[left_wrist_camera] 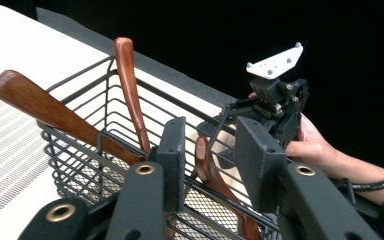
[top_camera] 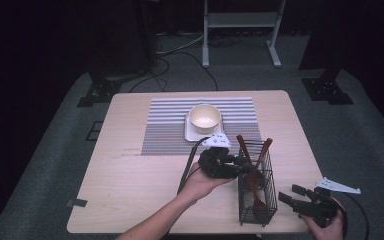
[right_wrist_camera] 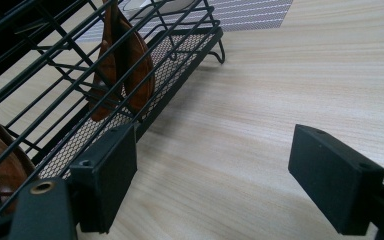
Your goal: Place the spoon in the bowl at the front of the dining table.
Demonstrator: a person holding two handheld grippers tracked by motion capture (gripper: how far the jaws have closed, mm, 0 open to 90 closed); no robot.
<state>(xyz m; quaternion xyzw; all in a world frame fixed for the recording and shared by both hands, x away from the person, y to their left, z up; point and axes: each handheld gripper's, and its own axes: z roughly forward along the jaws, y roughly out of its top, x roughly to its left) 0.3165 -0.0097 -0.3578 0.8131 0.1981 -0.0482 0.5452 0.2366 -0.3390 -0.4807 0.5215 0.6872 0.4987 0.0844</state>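
Jaws of the left gripper (left_wrist_camera: 210, 165) are set around a wooden spoon handle (left_wrist_camera: 215, 175) inside the wire basket (top_camera: 256, 200); a firm grip cannot be confirmed.

A pick-up seems in hand; full closing, then a straight lift, is needed next. The right gripper (right_wrist_camera: 230, 180), jaws wide open, is seen over bare table (right_wrist_camera: 280, 75) beside the basket. Bowl (top_camera: 205, 118) and striped mat (top_camera: 170, 125) are shown by the high view.

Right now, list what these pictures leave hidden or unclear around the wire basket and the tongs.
- Left tongs: left gripper view; whether the pads press the wooden utensil handle between them is unclear.
- Utensil heads: high view; the wire basket mesh blurs them, spoon or fork unclear.
- Bowl: high view; contents too small to tell.
- Right tongs: high view; bottom edge crops the hand.
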